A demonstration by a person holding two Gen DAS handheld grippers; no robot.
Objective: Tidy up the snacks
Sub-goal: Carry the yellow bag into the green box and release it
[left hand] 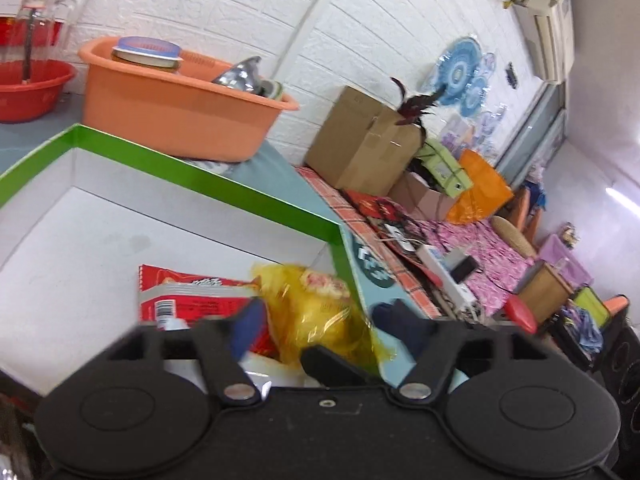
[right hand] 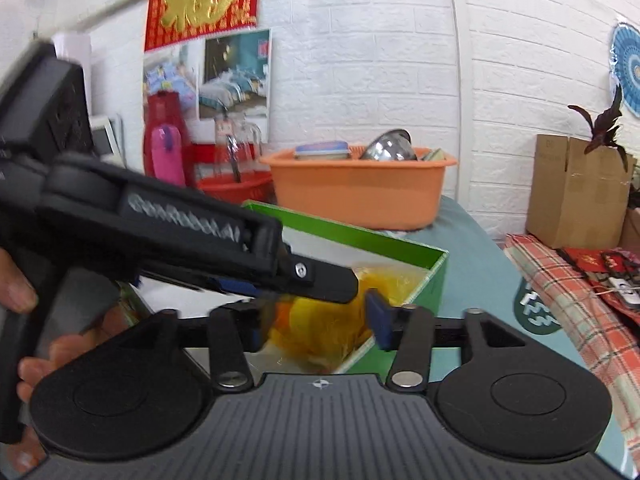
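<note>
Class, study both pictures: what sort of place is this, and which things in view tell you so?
Probably a lived-in room of a home, not a shop or lab. Clues: an orange wash basin holding a steel bowl, a red good-luck wall banner, and a cardboard box amid household clutter.

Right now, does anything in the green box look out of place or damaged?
Nothing stands out. The red snack packet and the yellow snack bag lie together in one corner of the green box; neither looks torn or spilled.
</note>
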